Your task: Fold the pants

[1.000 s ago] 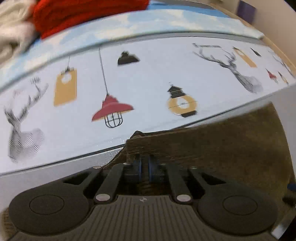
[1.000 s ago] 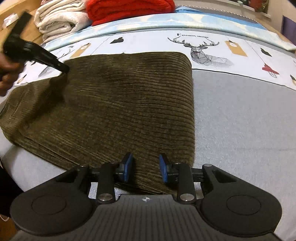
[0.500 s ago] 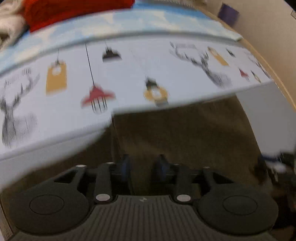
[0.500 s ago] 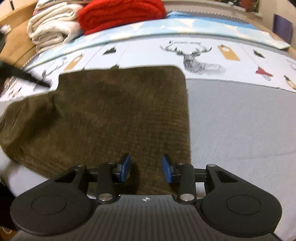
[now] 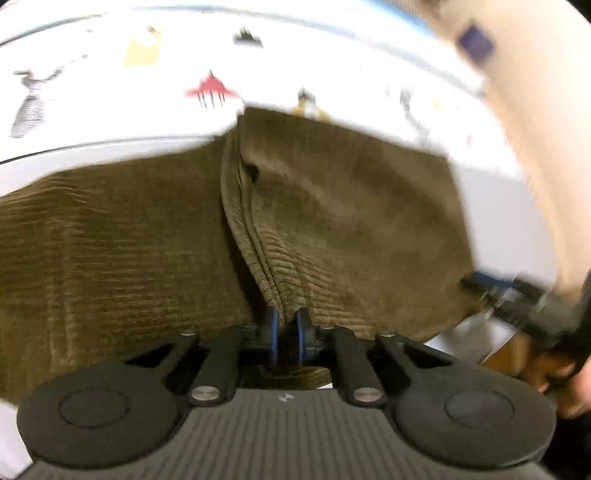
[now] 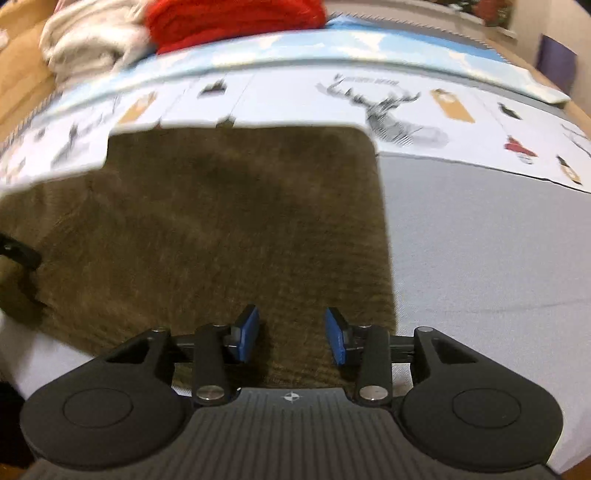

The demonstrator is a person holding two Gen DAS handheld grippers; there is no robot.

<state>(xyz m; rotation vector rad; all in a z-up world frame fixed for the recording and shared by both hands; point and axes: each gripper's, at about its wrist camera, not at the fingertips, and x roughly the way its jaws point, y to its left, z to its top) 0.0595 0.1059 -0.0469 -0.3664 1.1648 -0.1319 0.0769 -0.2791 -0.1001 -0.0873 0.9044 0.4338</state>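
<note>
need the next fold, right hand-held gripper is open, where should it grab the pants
Probably the near hem of the pants, just ahead of the right hand-held gripper, coming in low from the near side: the edge lies flat there. The left hand-held gripper already pinches a ridge of cloth.

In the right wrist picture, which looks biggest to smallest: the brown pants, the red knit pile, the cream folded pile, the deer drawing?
1. Brown pants, by far.
2. Red knit pile.
3. Cream folded pile, close to the red; both are cut off by the frame edge, so unsure.
4. Deer drawing.
</note>
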